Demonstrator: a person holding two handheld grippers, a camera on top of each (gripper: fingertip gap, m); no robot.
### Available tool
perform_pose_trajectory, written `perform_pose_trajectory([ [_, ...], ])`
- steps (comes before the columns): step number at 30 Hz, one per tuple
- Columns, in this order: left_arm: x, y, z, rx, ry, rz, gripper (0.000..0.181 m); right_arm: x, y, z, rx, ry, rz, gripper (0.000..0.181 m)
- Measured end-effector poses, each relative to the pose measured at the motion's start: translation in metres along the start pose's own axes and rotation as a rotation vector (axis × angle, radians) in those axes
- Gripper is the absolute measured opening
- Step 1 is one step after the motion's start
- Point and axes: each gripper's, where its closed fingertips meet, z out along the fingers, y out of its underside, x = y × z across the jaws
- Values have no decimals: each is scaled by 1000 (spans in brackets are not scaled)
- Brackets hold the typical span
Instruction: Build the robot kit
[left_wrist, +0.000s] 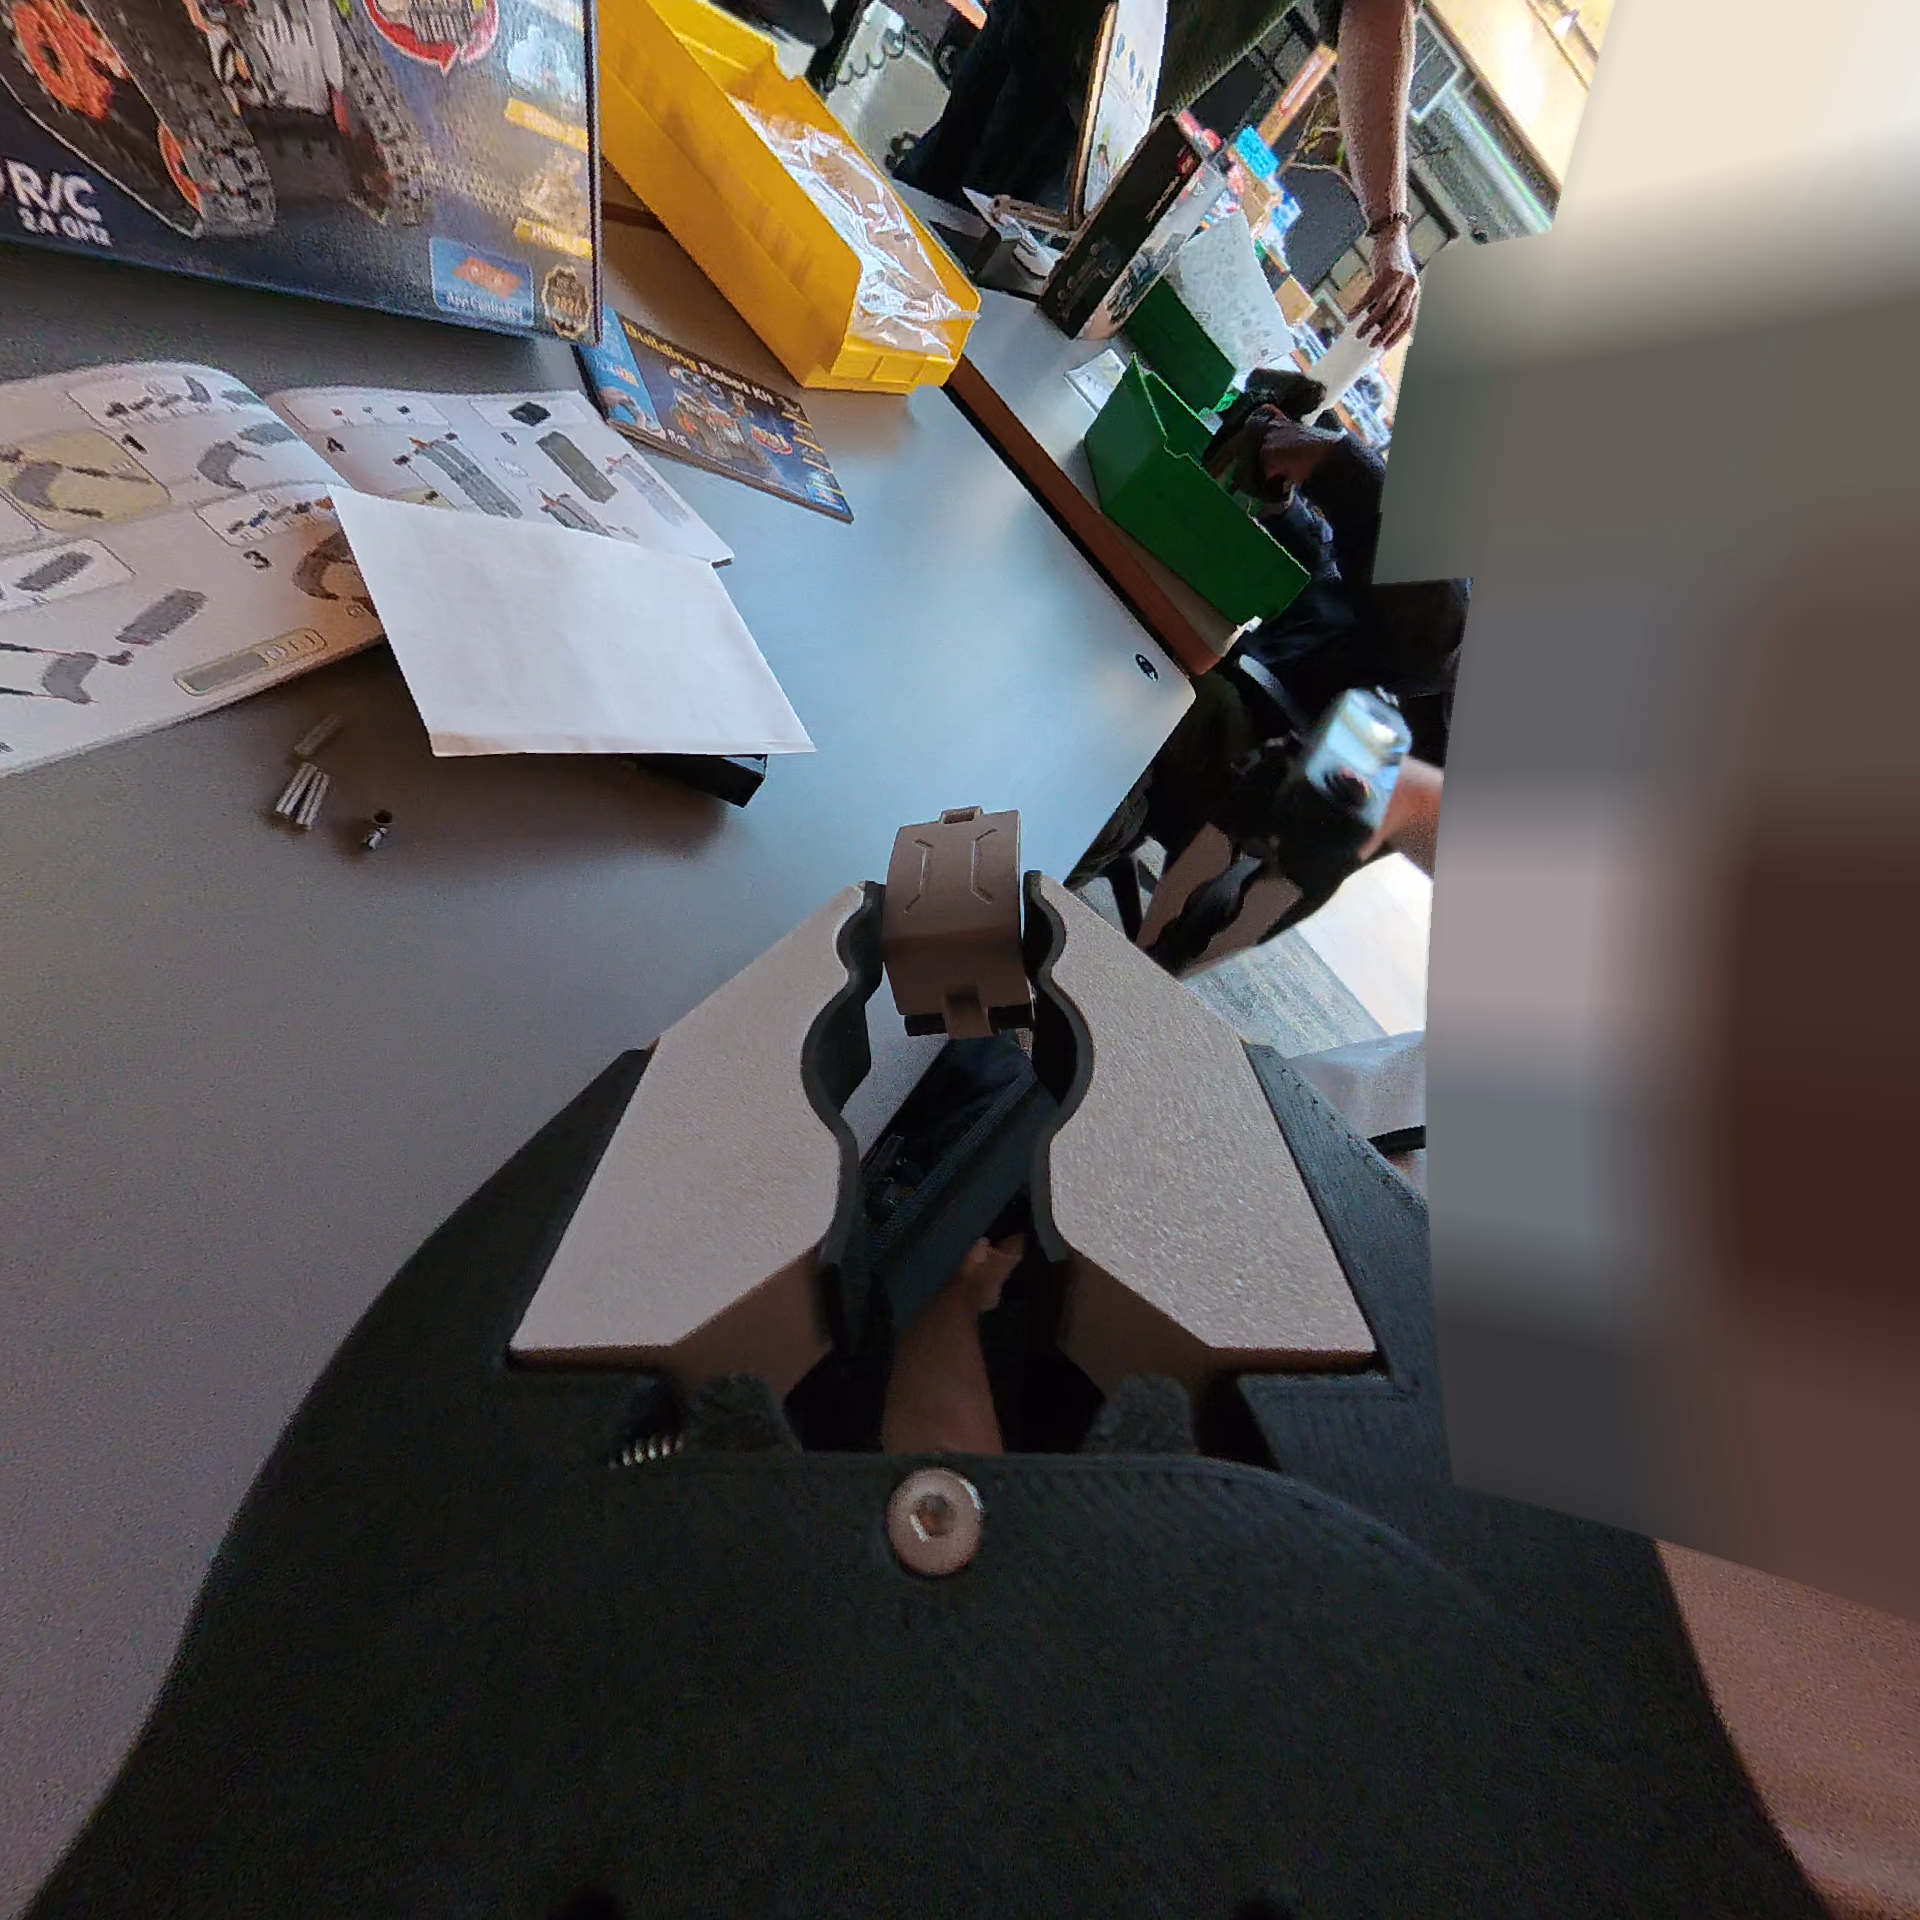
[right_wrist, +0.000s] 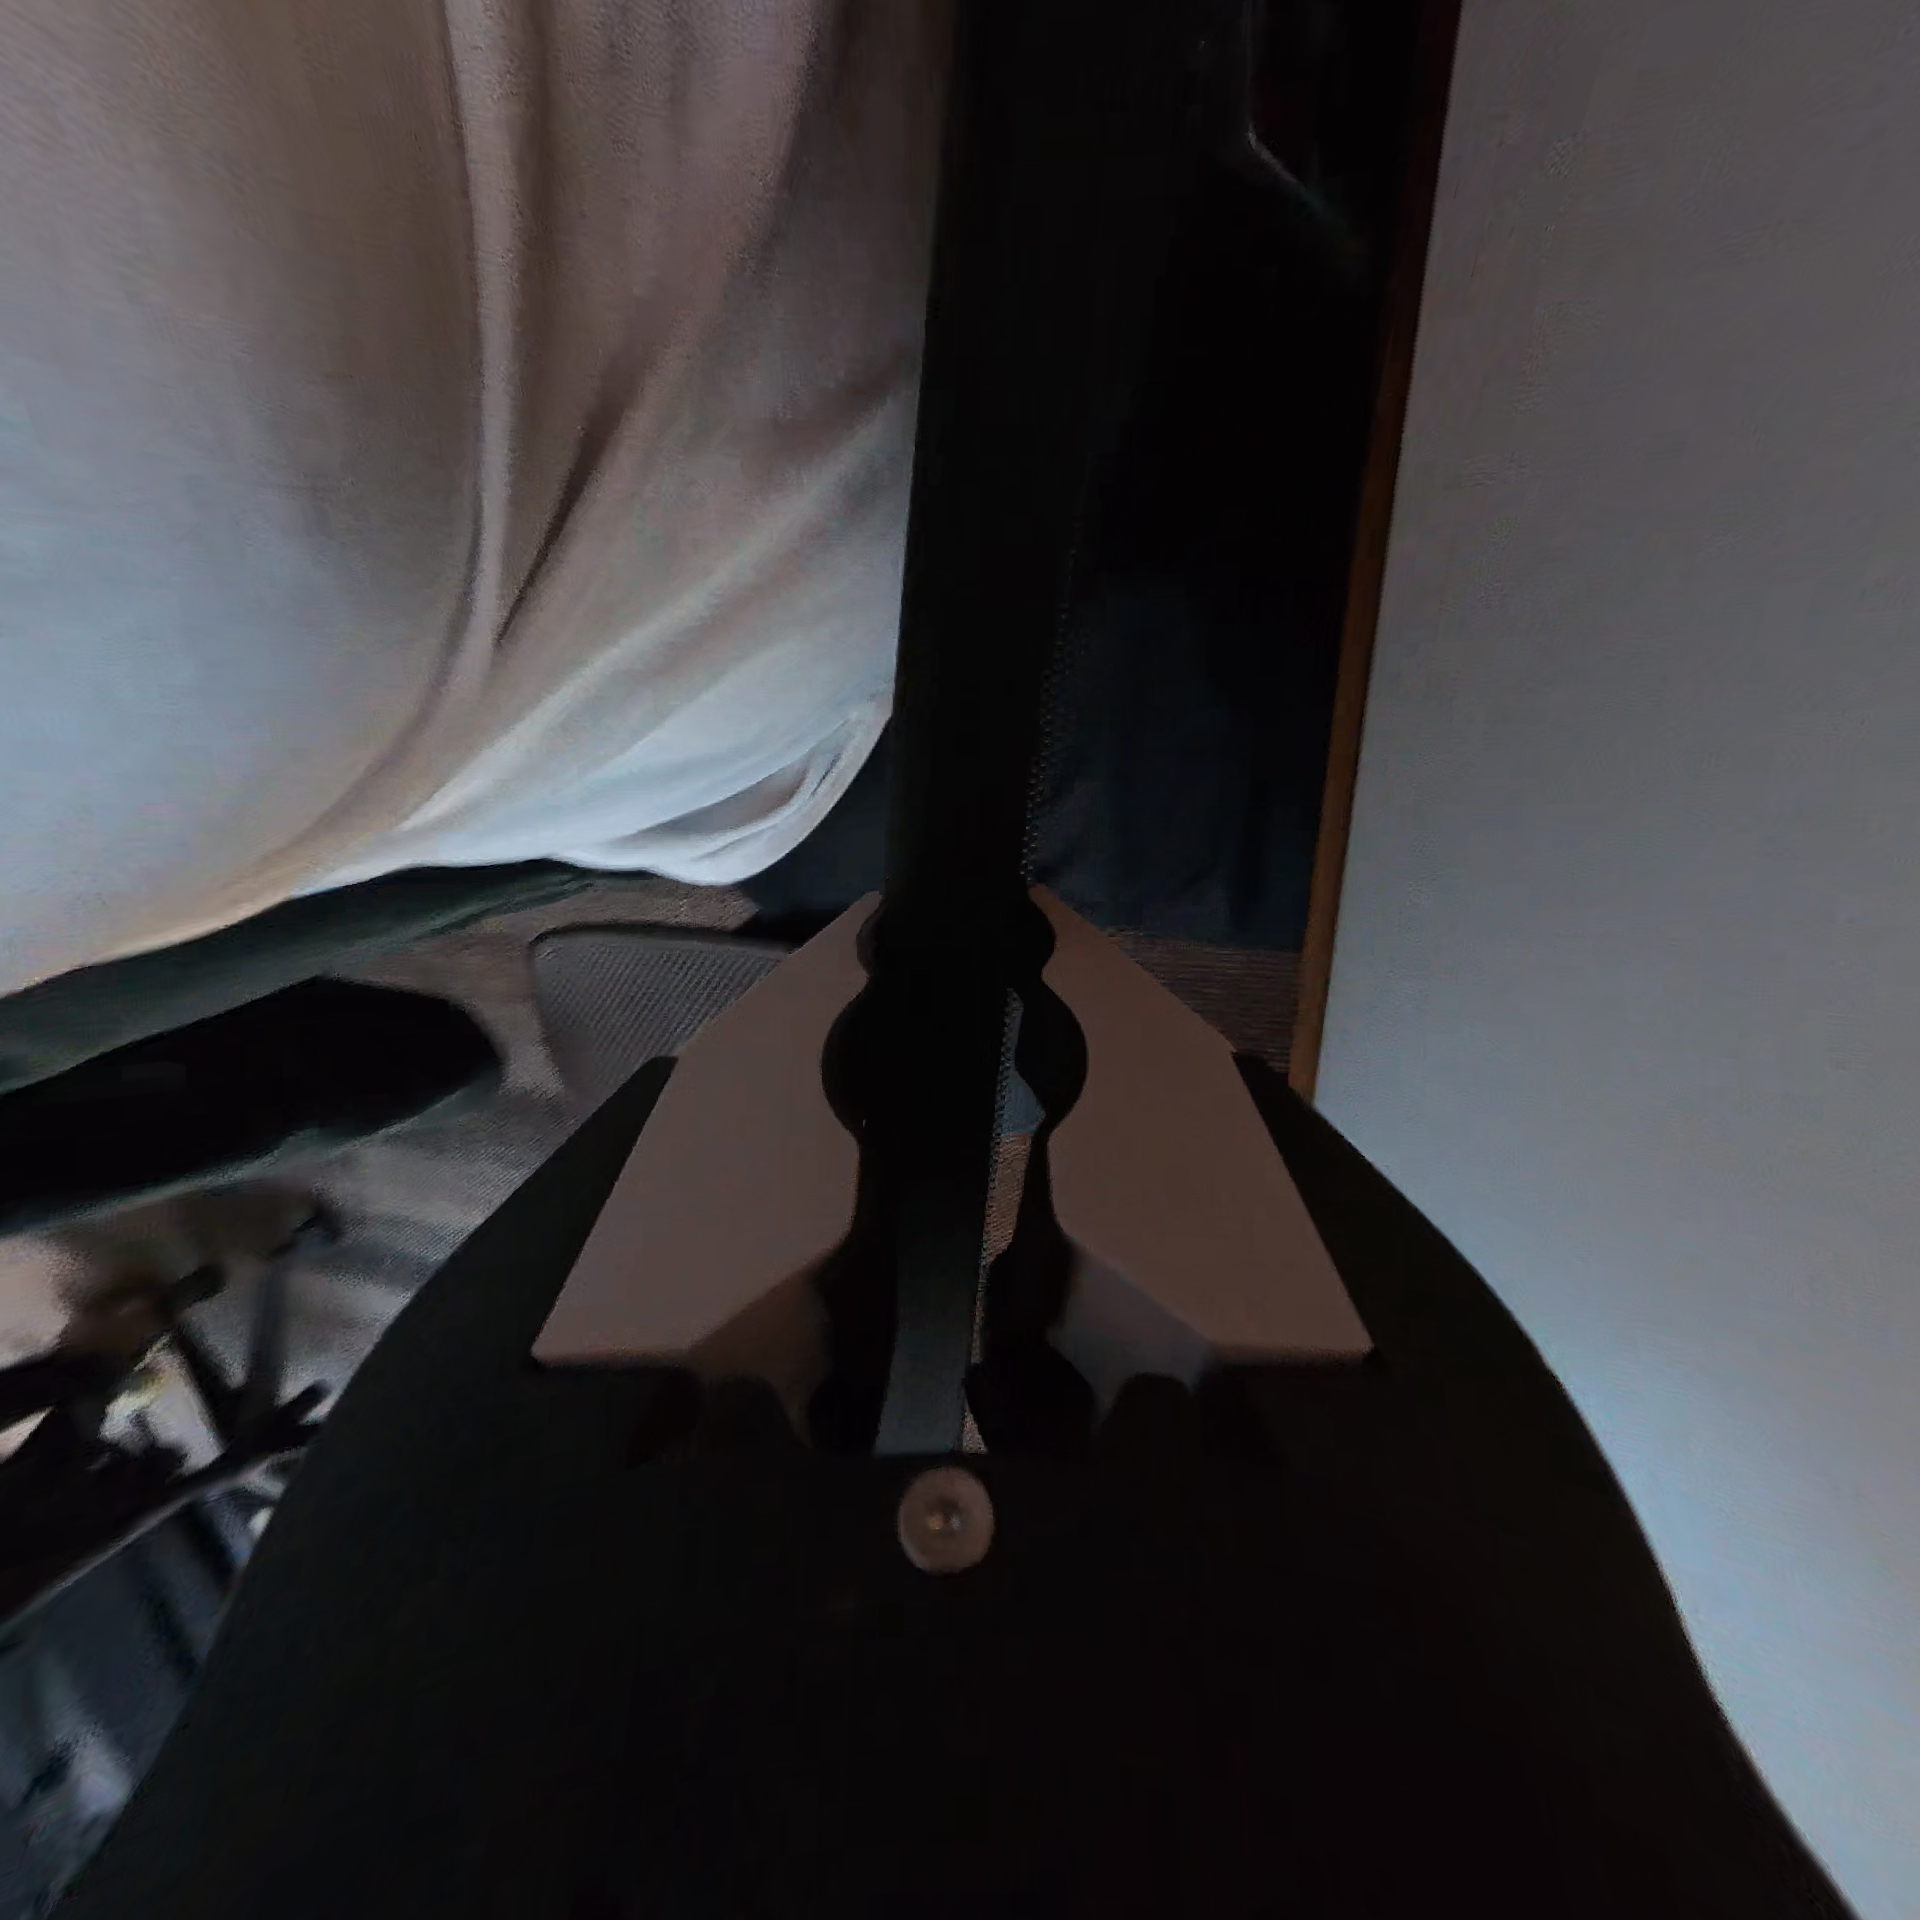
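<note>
Grey plastic block piece (left_wrist: 951, 914) sits pinched in your left gripper (left_wrist: 951, 935), above the grey table (left_wrist: 416, 1039). Squeeze it steady. Your right gripper (right_wrist: 951, 935) clamps a black strap (right_wrist: 956, 623).

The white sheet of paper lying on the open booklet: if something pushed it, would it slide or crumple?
The white sheet of paper looks thin and floppy, so it would probably bend if lifted. It lies loose, partly on the booklet, partly over a dark object, so a push would likely slide it.

On the table (left_wrist: 987, 623), an open booklet (left_wrist: 208, 499) lies left of a tray (left_wrist: 727, 208), a box (left_wrist: 312, 135) behind it.
</note>
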Motion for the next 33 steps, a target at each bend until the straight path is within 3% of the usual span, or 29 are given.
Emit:
perform_pose_trajectory([
  [3,10,-5,-17,17,-43,35,25,12,2,-35,10,-230,-10,17],
  [6,14,-6,-29,37,-59,36,25,39,-3,-54,78,-483,96,17],
  [13,-10,3,-39,70,-58,-73,25,89,-7,-37,154,-798,150,19],
  [19,-31,13,-18,39,-1,-158,24,107,1,-39,200,-900,285,18],
  [21,-33,23,-4,8,34,-183,25,113,3,-35,212,-848,315,21],
  [24,-33,42,20,-42,90,-226,25,147,3,-30,329,-606,334,34],
  [25,-31,51,29,-71,108,-242,25,160,2,-31,369,-531,361,27],
  [26,-28,63,37,-114,128,-248,25,170,-1,-37,435,-461,365,5],
  [27,-25,73,43,-151,144,-248,25,174,-10,-50,529,-429,358,4],
  [30,-22,89,53,-185,167,-261,25,178,-23,-90,712,-161,268,22],
  [33,-19,87,54,-173,181,-252,25,141,-26,-88,679,173,67,59],
])
